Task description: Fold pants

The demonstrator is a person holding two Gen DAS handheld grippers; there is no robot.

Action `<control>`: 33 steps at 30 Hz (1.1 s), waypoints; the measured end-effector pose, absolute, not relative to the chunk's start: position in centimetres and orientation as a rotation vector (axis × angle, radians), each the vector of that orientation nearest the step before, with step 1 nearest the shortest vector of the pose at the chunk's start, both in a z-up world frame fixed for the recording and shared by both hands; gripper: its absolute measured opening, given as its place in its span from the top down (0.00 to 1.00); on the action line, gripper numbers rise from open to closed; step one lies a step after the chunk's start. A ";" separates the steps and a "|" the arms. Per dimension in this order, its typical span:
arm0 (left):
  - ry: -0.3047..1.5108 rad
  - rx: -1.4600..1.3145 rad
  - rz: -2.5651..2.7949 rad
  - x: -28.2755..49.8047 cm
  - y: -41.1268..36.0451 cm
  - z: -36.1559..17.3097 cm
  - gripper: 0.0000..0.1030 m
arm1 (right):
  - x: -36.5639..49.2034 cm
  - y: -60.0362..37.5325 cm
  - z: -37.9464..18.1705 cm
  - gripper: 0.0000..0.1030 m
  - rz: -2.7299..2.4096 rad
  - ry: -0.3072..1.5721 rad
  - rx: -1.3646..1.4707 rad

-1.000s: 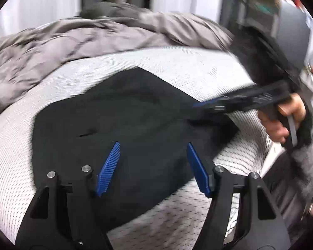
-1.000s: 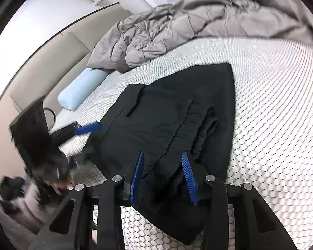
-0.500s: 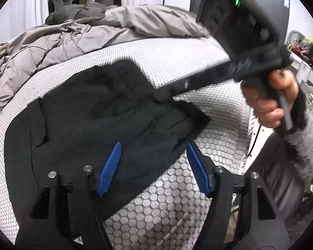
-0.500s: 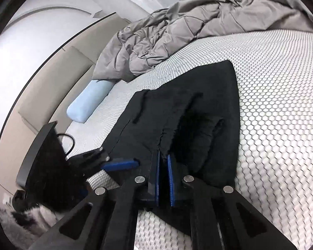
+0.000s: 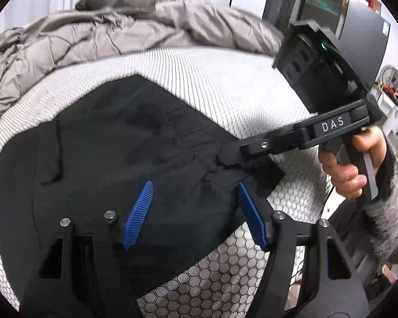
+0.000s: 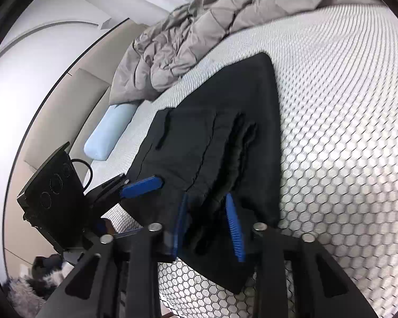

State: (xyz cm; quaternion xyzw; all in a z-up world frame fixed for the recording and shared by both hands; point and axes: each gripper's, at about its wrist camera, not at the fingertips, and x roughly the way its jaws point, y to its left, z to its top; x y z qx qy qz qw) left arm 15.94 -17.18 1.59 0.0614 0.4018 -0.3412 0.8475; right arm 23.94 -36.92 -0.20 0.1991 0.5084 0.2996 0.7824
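1. Both of my claws hang low over the black pants (image 5: 114, 159), which lie folded on the white honeycomb-patterned mattress (image 5: 225, 84).
2. My left gripper (image 5: 195, 213) stands wide and released; its blue pads (image 5: 138, 213) hover above the near part of the pants with nothing pinched between them.
3. My right gripper (image 6: 208, 225) is opening at this moment. A bunched fold of the pants sits between its blue pads (image 6: 234, 228), and I see no pad pressing on the cloth.
4. From the left wrist view, the right gripper's tip (image 5: 229, 156) reaches in from the right and meets a rumpled spot at the near right corner of the pants; I cannot tell from there whether it touches or only hovers.
5. My right hand (image 5: 350, 164) wraps the handle, with a fuzzy grey sleeve (image 5: 392, 212) at the wrist.
6. From the right wrist view, the left gripper's blue pad (image 6: 142, 184) lies over the left edge of the pants, near the mattress edge.
7. The pants show a stack of folded layers, with a dark ridge of gathered cloth (image 6: 238, 159) running lengthwise down the middle.
8. A crumpled grey duvet (image 6: 199, 26) is heaped at the far side of the mattress, well apart from the pants.
9. A pale blue pillow (image 6: 110, 132) lies beside the duvet's lower end, near the beige headboard (image 6: 74, 100).
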 end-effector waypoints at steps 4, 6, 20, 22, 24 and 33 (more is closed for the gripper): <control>0.877 0.222 -0.721 15.3 -18.4 0.2 0.31 | 24.3 -36.6 -0.8 0.59 0.671 1.102 0.453; 0.868 0.231 -0.716 14.9 -18.6 0.3 0.31 | 24.6 -36.4 -1.0 0.59 0.669 1.091 0.464; 0.816 0.061 -0.770 13.5 -13.4 4.8 0.31 | 23.1 -35.2 -0.6 0.84 0.601 1.081 0.281; 0.816 0.058 -0.702 13.9 -11.9 4.8 0.31 | 23.4 -36.2 -1.1 0.82 0.621 1.095 0.347; 0.803 0.014 -0.625 14.7 -9.4 5.3 0.31 | 23.3 -37.2 0.6 0.65 0.599 1.045 0.364; 0.838 -0.274 -0.296 18.2 1.4 3.7 0.19 | 24.9 -37.8 -0.2 0.29 0.433 1.021 0.316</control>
